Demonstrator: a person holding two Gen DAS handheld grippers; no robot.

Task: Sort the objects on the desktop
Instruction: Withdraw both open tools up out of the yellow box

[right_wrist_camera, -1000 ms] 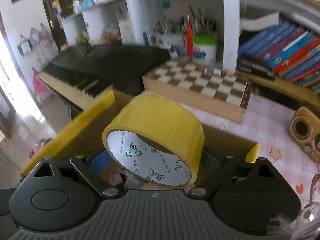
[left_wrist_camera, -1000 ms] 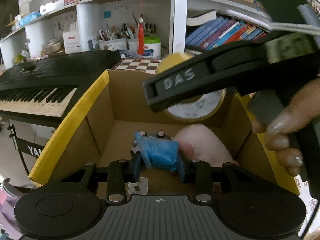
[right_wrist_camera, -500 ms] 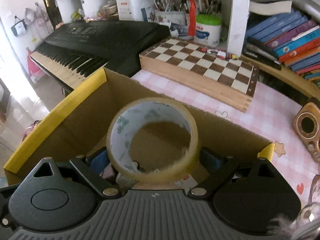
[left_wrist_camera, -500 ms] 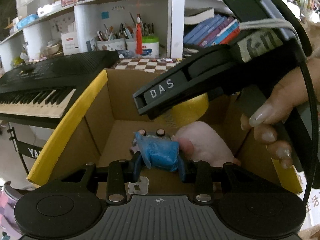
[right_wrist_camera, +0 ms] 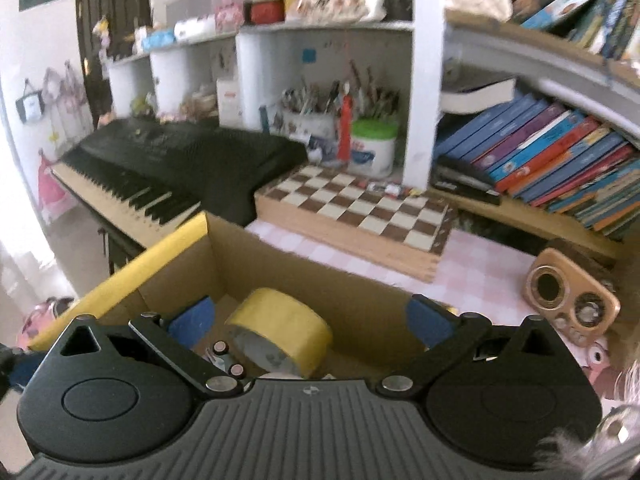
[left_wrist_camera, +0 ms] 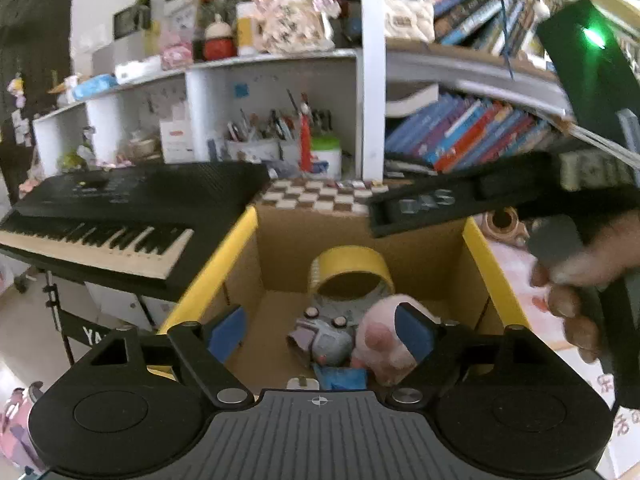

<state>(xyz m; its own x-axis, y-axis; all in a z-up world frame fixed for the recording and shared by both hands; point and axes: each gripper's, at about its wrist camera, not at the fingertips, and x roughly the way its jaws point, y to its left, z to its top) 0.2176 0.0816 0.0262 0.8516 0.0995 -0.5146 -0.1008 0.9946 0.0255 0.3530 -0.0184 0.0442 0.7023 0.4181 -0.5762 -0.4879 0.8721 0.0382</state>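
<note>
A yellow tape roll (left_wrist_camera: 350, 274) lies inside the yellow-rimmed cardboard box (left_wrist_camera: 212, 268), against its far wall; it also shows in the right wrist view (right_wrist_camera: 280, 330). A pink plush toy (left_wrist_camera: 380, 336), a grey gadget (left_wrist_camera: 324, 336) and a blue crumpled item (left_wrist_camera: 340, 378) lie on the box floor. My left gripper (left_wrist_camera: 320, 332) is open and empty above the box. My right gripper (right_wrist_camera: 308, 316) is open and empty above the box (right_wrist_camera: 160, 256); its body (left_wrist_camera: 460, 200) shows at the right of the left wrist view.
A black keyboard (right_wrist_camera: 168, 168) stands left of the box. A chessboard (right_wrist_camera: 356, 208) lies behind it on the pink checked table. A gold radio (right_wrist_camera: 572, 300) sits at the right. Shelves with books (right_wrist_camera: 540, 152) and pen pots (right_wrist_camera: 320, 120) rise behind.
My right gripper opened and let go of the tape roll, which dropped into the box. My left gripper opened and released the blue item into the box. Both grippers rose.
</note>
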